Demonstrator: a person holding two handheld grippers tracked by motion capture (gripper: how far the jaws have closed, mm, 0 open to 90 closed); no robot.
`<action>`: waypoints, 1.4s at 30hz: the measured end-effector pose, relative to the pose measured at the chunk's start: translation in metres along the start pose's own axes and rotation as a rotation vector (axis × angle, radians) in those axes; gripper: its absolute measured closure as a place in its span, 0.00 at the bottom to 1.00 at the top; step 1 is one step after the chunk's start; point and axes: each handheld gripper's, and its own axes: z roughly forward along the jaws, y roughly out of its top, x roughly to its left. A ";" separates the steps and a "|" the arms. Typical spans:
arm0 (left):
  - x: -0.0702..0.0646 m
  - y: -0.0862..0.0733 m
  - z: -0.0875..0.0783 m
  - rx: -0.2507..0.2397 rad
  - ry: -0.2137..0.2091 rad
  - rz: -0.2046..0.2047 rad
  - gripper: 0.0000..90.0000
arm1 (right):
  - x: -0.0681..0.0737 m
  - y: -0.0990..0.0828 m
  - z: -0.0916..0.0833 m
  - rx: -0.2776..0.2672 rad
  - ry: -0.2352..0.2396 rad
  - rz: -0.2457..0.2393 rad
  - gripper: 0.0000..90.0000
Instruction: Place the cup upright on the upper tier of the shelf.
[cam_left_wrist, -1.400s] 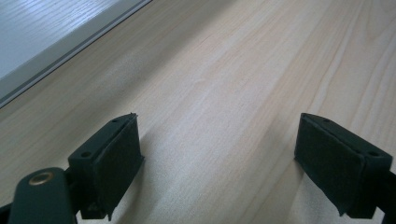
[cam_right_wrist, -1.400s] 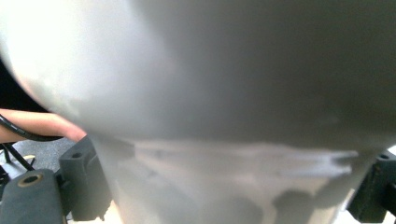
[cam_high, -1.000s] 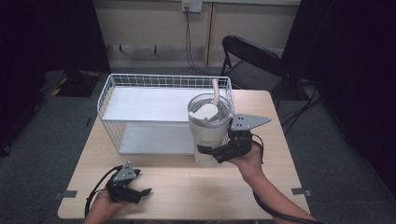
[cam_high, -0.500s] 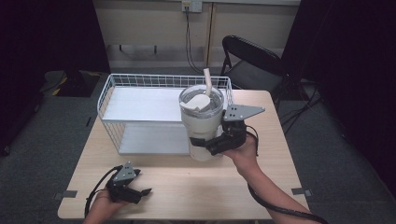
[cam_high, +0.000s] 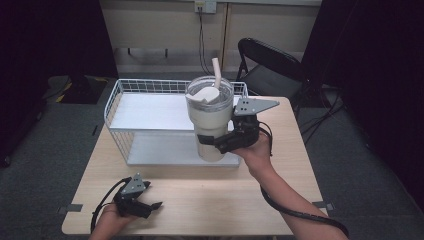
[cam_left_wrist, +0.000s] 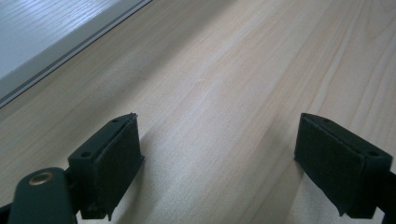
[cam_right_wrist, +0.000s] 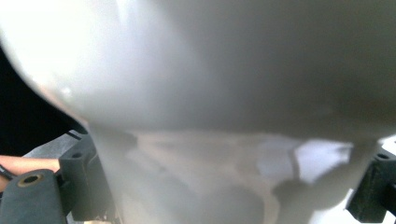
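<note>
- Since a second ago my right gripper has lifted the cream tumbler higher and further left; it hangs upright above the wire basket, jaws clamped on its lower body.
- My left gripper stays on the wooden table, jaws wide apart, holding nothing.
- Beyond stands a folding chair.

A light wooden table stands on grey carpet. Behind it, a black folding chair faces a beige wall; dark curtains hang alongside.
</note>
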 end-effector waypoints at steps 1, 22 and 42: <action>0.000 0.000 0.000 0.000 0.000 0.000 0.15 | -0.001 0.002 0.001 -0.001 -0.002 -0.007 0.11; 0.000 0.000 0.000 -0.002 0.001 0.001 0.15 | -0.014 0.035 0.013 -0.014 -0.032 0.007 0.11; 0.000 0.000 0.000 -0.002 0.001 0.000 0.15 | -0.026 0.054 0.027 -0.020 -0.077 0.002 0.11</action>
